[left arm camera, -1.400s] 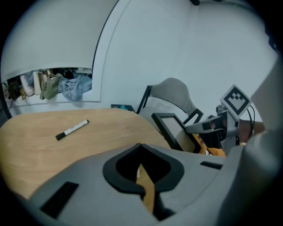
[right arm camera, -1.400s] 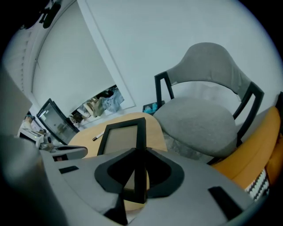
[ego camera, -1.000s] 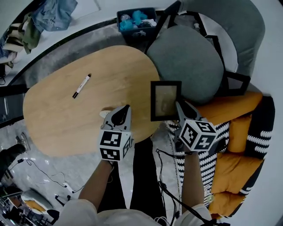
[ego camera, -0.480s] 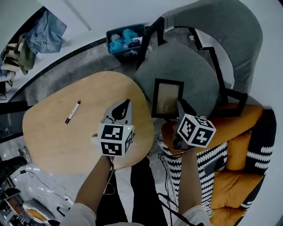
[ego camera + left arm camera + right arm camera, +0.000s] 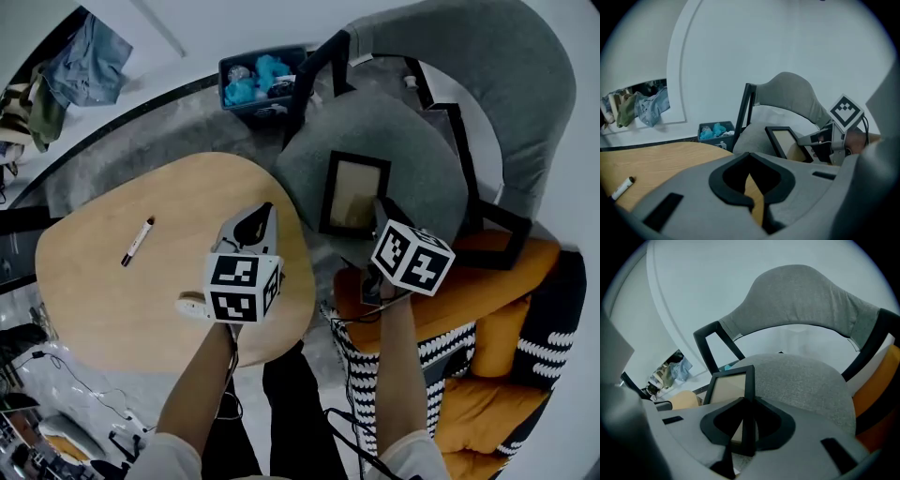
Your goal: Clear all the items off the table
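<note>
Head view has both forearms reaching forward from the lower edge, each tool angled forward and downward. The left tool (image 5: 262, 208) hangs over the near right part of the wooden table (image 5: 103, 300), with its marker cube toward the camera. In the left gripper view its jaws are drawn together with nothing between them (image 5: 750, 161).

The right tool (image 5: 380, 202) is off the table's right side, its forearm passing above an orange cushion (image 5: 487, 272). Its jaws are clamped on the right-hand edge of a black picture frame (image 5: 353, 195). The frame is held nearly upright over the grey seat cushion (image 5: 412, 141) of a chair; whether it touches the cushion cannot be told. The right gripper view shows the frame's side bar (image 5: 749, 394) pinched between the pads.

A marker (image 5: 137, 241) lies on the table's left part, well apart from both tools.
</note>
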The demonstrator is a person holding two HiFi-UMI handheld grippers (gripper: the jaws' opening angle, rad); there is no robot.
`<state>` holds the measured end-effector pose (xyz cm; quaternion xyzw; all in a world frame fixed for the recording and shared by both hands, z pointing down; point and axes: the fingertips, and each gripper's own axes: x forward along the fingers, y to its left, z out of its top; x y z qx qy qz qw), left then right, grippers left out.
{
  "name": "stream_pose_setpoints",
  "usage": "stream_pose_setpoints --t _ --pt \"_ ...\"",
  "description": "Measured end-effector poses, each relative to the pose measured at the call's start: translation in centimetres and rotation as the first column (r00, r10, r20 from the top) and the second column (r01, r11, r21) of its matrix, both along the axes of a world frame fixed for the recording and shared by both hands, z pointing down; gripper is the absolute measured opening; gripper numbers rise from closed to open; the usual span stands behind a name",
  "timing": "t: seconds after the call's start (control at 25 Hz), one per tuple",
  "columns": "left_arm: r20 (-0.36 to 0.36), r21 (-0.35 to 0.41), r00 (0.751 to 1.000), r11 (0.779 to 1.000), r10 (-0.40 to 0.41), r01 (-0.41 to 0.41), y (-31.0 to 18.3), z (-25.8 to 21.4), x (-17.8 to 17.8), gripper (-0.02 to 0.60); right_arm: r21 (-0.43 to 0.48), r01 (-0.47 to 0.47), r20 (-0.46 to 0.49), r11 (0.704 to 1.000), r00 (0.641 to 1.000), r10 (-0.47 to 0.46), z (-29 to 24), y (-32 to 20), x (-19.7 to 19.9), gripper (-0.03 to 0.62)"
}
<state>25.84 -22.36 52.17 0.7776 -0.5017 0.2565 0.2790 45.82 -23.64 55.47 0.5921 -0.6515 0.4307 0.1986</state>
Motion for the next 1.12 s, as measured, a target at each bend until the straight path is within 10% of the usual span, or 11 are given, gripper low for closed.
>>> stream_pose_setpoints --t 1.12 --pt "-0.11 0.014 0.994 1.0 -0.019 0.02 7.0 -5.6 -6.7 0.002 0.061 0.021 -0.059 0.998 0.998 -0.017 -5.2 5.4 -6.5 0.146"
